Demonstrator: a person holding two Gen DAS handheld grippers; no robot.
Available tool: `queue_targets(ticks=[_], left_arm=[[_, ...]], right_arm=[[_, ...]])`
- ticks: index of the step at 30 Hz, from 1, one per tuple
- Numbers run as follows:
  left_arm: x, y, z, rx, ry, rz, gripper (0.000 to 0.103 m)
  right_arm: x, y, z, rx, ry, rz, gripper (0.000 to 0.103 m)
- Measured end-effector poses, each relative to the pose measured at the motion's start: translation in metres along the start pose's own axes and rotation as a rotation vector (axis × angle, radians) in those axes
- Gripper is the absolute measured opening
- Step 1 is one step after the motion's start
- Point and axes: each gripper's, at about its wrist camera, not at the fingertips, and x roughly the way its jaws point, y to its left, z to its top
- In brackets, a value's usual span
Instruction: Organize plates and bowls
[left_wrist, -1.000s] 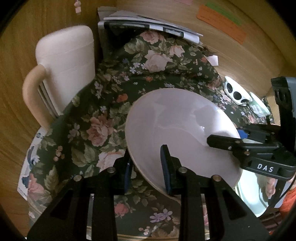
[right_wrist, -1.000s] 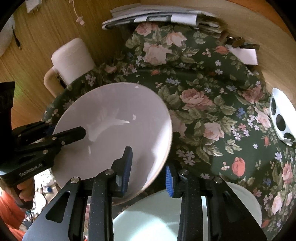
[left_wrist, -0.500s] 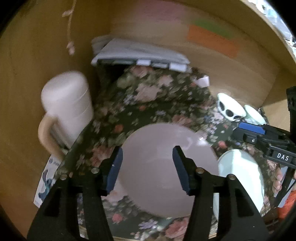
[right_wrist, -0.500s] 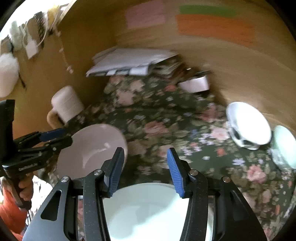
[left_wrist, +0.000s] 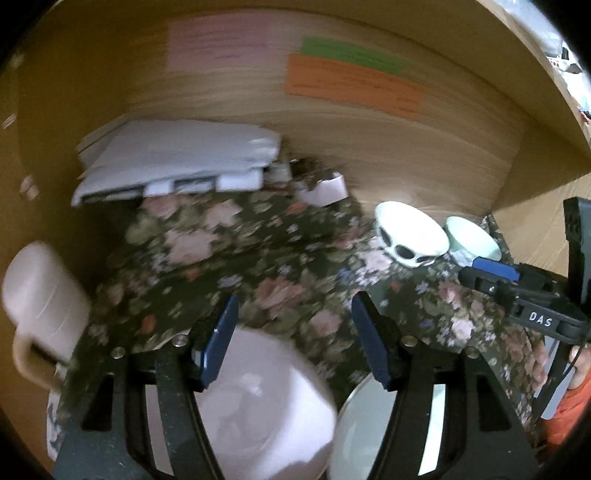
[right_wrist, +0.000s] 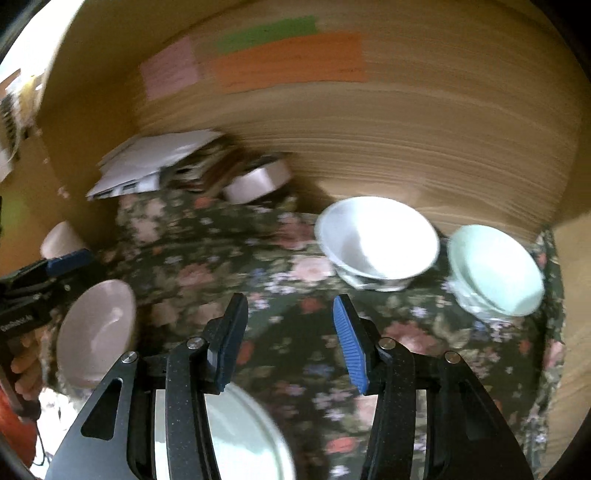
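Observation:
A pink plate (left_wrist: 258, 406) lies on the floral cloth (left_wrist: 280, 266), just below my left gripper (left_wrist: 294, 299). The jaws of that gripper are opening and nothing is between them. Beside the pink plate lies a pale green plate (left_wrist: 369, 424). My right gripper (right_wrist: 291, 299) hangs open above the pale green plate (right_wrist: 229, 435), holding nothing. The pink plate (right_wrist: 96, 332) is to its left. Further back at the right stand a white bowl (right_wrist: 376, 240) and a mint bowl (right_wrist: 495, 269). Each gripper appears at the edge of the other's view.
A cream mug (left_wrist: 40, 306) stands at the left edge of the cloth. A stack of papers (left_wrist: 177, 162) and a small round tin (right_wrist: 258, 181) sit at the back. A wooden wall (right_wrist: 406, 147) with coloured notes closes in behind.
Both grippers have let go of the pink plate, which now lies on the cloth. Both have opened and drawn back and up, so more of the table shows.

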Motion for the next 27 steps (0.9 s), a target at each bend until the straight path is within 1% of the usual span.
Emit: queue_targets(ticks=[5, 11, 17, 22, 25, 27], left_arm=[[0.024, -0.019, 0.020, 0.033, 0.004, -0.029, 0.064], [0.054, -0.038, 0.039, 0.078, 0.023, -0.033, 0.065], [0.085, -0.048, 0.056, 0.098, 0.060, -0.034, 0.065], [0.106, -0.055, 0.059, 0.138, 0.091, -0.029, 0.065], [0.113, -0.058, 0.059, 0.155, 0.098, -0.030, 0.065], [0.117, -0.059, 0.059, 0.160, 0.101, -0.030, 0.065]], right_arm=[[0.011, -0.036, 0.003, 0.055, 0.013, -0.058, 0.045], [0.035, -0.073, 0.009, 0.130, 0.048, -0.100, 0.045], [0.062, -0.093, 0.014, 0.186, 0.086, -0.100, 0.045], [0.076, -0.095, 0.015, 0.184, 0.095, -0.111, 0.045], [0.084, -0.098, 0.016, 0.202, 0.103, -0.090, 0.045], [0.091, -0.102, 0.017, 0.228, 0.115, -0.062, 0.045]])
